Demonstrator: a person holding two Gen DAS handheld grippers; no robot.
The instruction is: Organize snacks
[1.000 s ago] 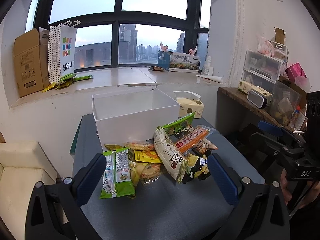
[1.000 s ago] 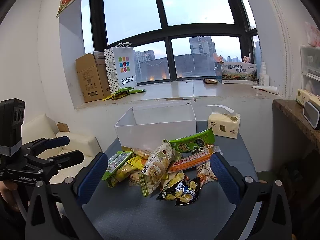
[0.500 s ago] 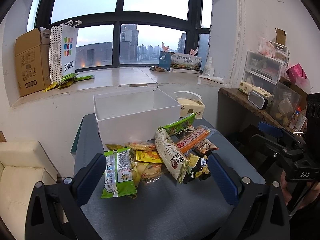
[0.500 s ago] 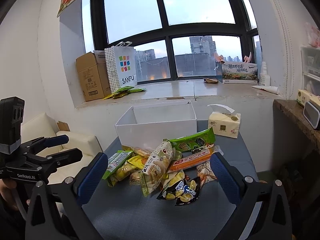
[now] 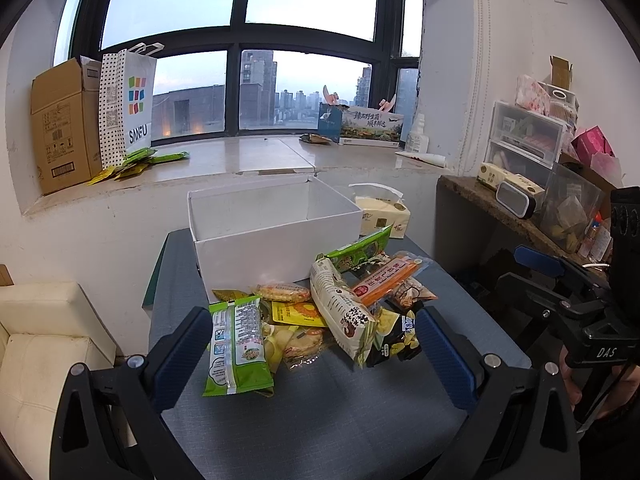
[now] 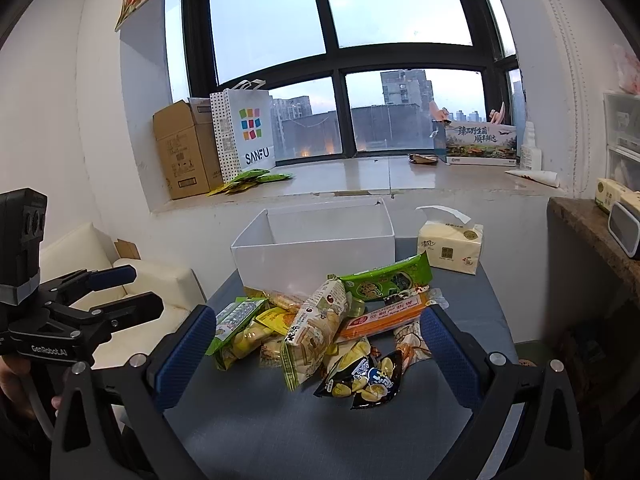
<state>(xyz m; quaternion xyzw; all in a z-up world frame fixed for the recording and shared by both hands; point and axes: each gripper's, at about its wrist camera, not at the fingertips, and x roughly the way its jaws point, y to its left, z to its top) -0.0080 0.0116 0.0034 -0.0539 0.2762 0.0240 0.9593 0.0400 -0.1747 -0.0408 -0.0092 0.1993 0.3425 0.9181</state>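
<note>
Little has changed over the last second: both views have crept slightly nearer the snack pile (image 5: 320, 312), nothing in it has shifted, no grasp begun. Reads as approach, sorting not yet started. Left gripper (image 5: 314, 344) fingers spread wide, empty, framing the heap from the table's near edge; right gripper (image 6: 316, 350) likewise spread and empty. Pile sits mid-table on the grey cloth table (image 5: 320, 420), its back touching the front wall of the white box (image 5: 272, 240), which looks empty and stands at the far edge. Green packet (image 5: 236, 352) lies at the pile's left, nearest the left fingers; white rice-cracker pack (image 5: 340, 312) leans over the middle; orange stick pack (image 5: 382, 280) and a long green pack (image 5: 360, 248) ride on top toward the right; dark chip bag (image 6: 364, 376) at the near right. Tissue pack (image 5: 384, 216) at the far right corner, clear of the heap. Open cloth along the near edge gives room to come in low; right and left table edges are close to the pile, so sideways sweeps risk pushing packets off.
</note>
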